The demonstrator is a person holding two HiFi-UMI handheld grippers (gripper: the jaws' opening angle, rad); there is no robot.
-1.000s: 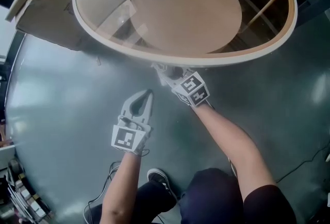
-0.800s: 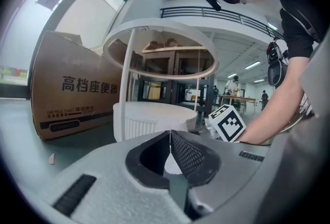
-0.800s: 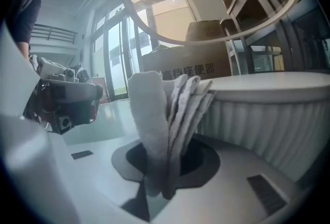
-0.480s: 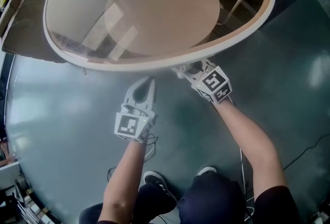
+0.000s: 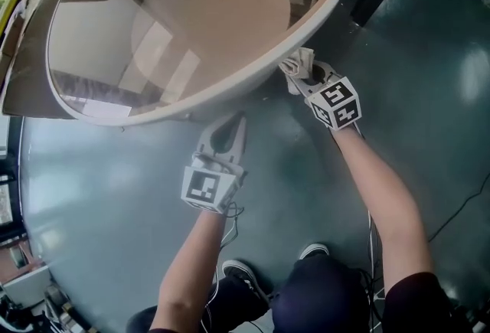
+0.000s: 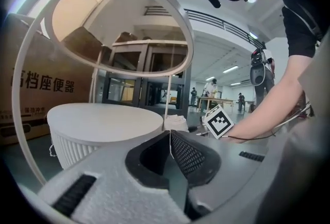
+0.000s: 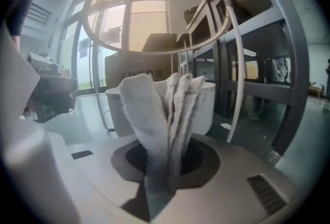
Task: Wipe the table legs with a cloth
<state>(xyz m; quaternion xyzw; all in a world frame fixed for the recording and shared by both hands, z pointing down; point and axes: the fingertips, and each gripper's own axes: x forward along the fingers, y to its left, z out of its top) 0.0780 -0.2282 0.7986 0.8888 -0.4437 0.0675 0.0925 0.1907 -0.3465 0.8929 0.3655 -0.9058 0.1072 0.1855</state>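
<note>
Right gripper (image 5: 305, 76), 1 o'clock, pinches folded off-white cloth (image 5: 298, 61) beside cream-rimmed round glass table (image 5: 230, 91); left gripper (image 5: 232, 122) closed, empty; brown cardboard box (image 6: 26, 109) at 10 o'clock.

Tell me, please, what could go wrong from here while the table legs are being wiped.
1. The cloth is only pinched as a folded bunch in the right gripper; rubbing on a thin leg might pull it loose.
2. That gripper is close to the table rim, so it could knock the glass top.
3. A cable trails near the shoes and might snag.
</note>
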